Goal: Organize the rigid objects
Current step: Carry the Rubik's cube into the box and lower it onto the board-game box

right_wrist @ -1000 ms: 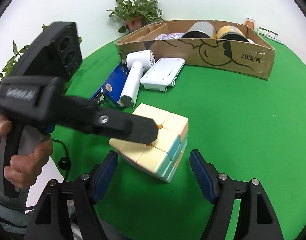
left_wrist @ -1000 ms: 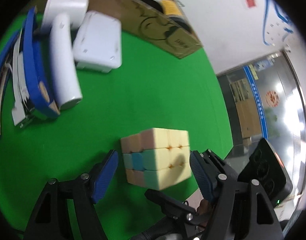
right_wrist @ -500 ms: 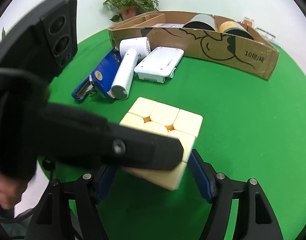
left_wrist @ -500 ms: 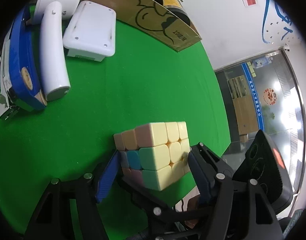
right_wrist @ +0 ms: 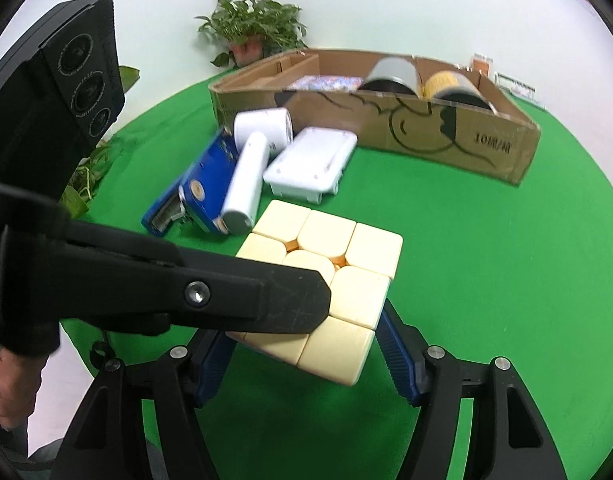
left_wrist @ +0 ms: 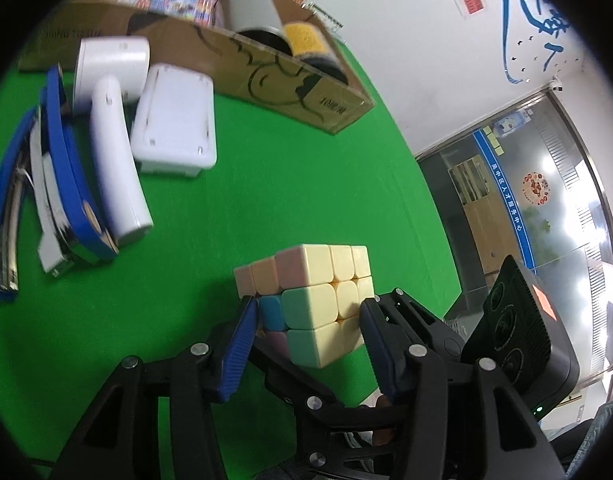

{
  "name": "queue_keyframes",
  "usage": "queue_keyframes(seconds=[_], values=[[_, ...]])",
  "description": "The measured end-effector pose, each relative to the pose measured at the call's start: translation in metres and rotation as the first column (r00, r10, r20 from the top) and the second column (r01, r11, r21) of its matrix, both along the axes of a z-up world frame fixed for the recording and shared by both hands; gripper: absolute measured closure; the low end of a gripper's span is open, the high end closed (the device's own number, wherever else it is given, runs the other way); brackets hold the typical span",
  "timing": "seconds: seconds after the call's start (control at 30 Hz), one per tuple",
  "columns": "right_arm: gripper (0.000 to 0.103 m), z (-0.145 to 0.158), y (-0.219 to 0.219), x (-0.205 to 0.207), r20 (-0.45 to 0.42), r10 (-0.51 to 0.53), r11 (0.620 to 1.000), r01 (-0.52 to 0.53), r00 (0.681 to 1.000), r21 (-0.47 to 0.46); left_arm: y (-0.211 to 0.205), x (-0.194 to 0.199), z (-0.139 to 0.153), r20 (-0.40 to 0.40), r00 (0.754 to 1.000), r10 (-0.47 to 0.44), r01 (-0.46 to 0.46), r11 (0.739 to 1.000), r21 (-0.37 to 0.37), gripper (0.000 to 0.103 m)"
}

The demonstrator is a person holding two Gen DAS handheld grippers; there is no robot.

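Observation:
A pastel puzzle cube [left_wrist: 314,300] is held between both grippers above the green table. My left gripper [left_wrist: 306,328] is shut on it, blue pads against its two sides. My right gripper [right_wrist: 302,344] is shut on the same cube [right_wrist: 330,280] from the near side, with the left gripper's black finger [right_wrist: 226,296] lying across the cube's left part. A white hair dryer [left_wrist: 110,128], a white box-shaped device [left_wrist: 174,120] and a blue stapler [left_wrist: 62,168] lie on the table beyond.
An open cardboard box [right_wrist: 458,136] stands at the far side with a grey roll [right_wrist: 394,76], a yellow roll [right_wrist: 450,84] and a patterned item inside. A potted plant [right_wrist: 254,32] stands behind it. The green table edge [left_wrist: 434,240] drops off at right.
Both grippers have closed in on the cube from opposite sides and now grip it. The cube has come off the cloth and sits nearer both cameras.

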State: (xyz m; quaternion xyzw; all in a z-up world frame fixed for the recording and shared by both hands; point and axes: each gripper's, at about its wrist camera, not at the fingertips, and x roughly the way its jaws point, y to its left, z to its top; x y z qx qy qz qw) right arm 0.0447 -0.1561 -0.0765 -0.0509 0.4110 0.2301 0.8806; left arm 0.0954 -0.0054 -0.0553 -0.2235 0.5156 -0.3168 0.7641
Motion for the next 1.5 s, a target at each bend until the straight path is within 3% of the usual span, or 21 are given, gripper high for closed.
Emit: queue_keyframes(seconds=[0.23,0.5,0.73,0.9,1.2,1.5], values=[[0.038,0.030,0.012,0.010,0.060,0.018,1.000,-0.018,0.998,0.003,0.011,0.011,0.030,0.071,0.997,0.031,-0.031,1.000,0.003,0.052],[0.038,0.074,0.051,0.055,0.112,0.070,0.998,-0.070,0.991,-0.002,0.047,0.047,0.068,0.143,0.985,0.094,-0.095,0.995,0.000,0.052],[0.038,0.108,0.086,0.112,0.134,0.092,0.996,-0.089,0.987,-0.028,0.068,0.095,0.095,0.178,0.977,0.114,-0.114,0.993,-0.008,0.052],[0.038,0.119,0.111,0.170,0.109,0.100,0.994,-0.095,0.989,-0.051,0.085,0.148,0.100,0.156,0.982,0.109,-0.109,0.994,-0.011,0.052],[0.038,0.090,0.145,0.259,-0.001,0.116,0.992,-0.116,0.993,-0.041,0.111,0.220,0.068,0.060,0.991,0.116,-0.116,0.993,0.005,0.052],[0.038,0.041,0.161,0.292,-0.153,0.126,0.991,-0.130,0.980,-0.017,0.120,0.239,0.026,-0.031,0.991,0.128,-0.127,0.991,0.051,0.052]])
